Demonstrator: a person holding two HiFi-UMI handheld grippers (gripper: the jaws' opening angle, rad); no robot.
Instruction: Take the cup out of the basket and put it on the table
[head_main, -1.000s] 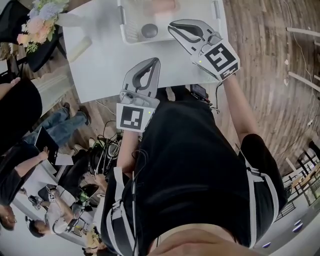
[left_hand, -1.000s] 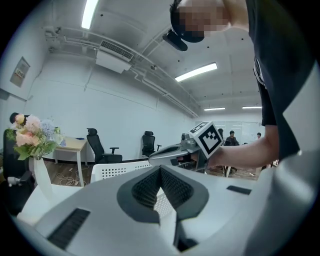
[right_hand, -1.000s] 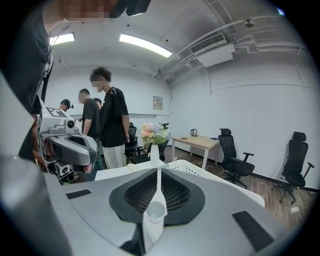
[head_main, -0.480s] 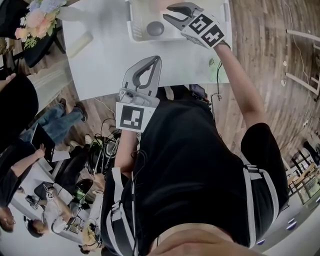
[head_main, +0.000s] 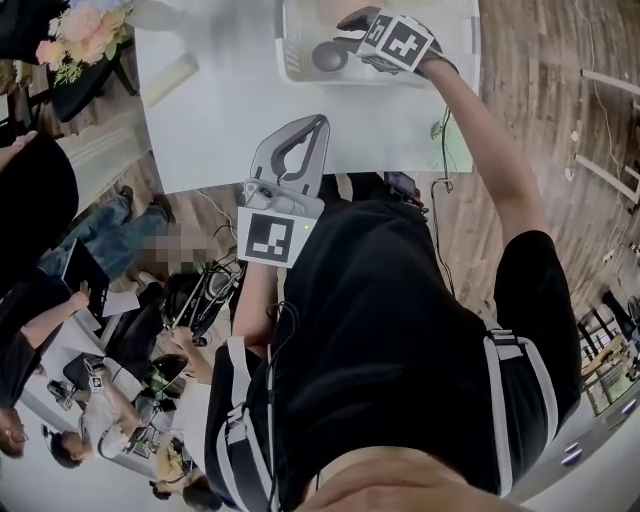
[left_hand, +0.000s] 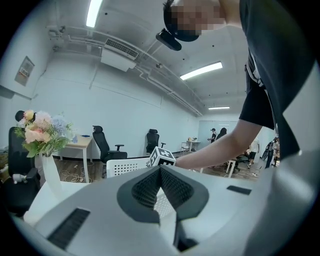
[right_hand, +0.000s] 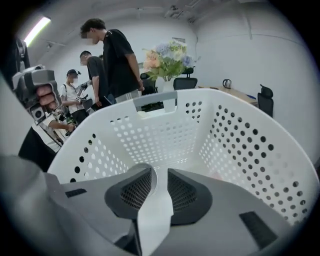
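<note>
A dark round cup (head_main: 329, 55) stands inside the white perforated basket (head_main: 292, 68) at the table's far edge. My right gripper (head_main: 346, 44) reaches into the basket, its tips right beside the cup. In the right gripper view the jaws (right_hand: 159, 172) stand open, with a curved grey rim (right_hand: 141, 168) showing just past the left fingertip and nothing pressed between the pads. My left gripper (head_main: 317, 121) rests shut over the near edge of the white table (head_main: 230, 120); in the left gripper view its jaws (left_hand: 160, 169) meet at the tip.
A bunch of flowers (head_main: 75, 40) stands at the table's far left, with a pale cylinder (head_main: 172, 78) lying near it. The basket's walls (right_hand: 240, 135) rise all round the right gripper. Several people and office chairs are off the table's left side.
My right gripper has gone forward from the table's edge into the basket, up to the cup, and its jaws have opened. The left gripper has stayed put.
</note>
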